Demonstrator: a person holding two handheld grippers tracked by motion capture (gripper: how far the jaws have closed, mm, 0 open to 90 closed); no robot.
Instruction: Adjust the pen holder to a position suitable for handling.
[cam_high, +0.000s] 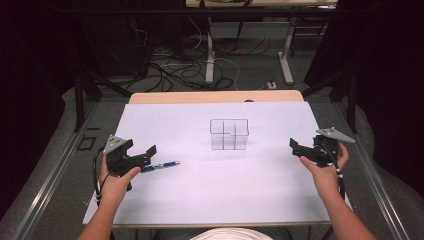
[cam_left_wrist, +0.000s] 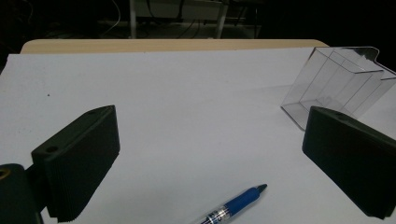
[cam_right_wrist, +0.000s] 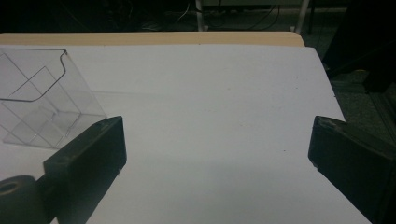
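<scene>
A clear plastic holder (cam_high: 229, 134) with inner dividers stands upright at the middle of the white tabletop (cam_high: 220, 195). A blue pen (cam_high: 162, 165) lies flat at the left, its tip pointing toward the holder. My left gripper (cam_high: 141, 149) hovers open just over the pen's near end. In the left gripper view the pen (cam_left_wrist: 236, 204) lies on the table between the wide-apart jaws, with the holder (cam_left_wrist: 336, 84) ahead on the right. My right gripper (cam_high: 304, 147) is open at the table's right side with nothing in it. The holder (cam_right_wrist: 39, 102) shows ahead on the left in the right gripper view.
A wooden strip (cam_high: 215, 96) runs along the table's far edge. Beyond it are desk legs (cam_high: 210, 55) and loose cables (cam_high: 170, 70) on the floor. Dark frame posts (cam_high: 79, 100) stand at both sides of the table.
</scene>
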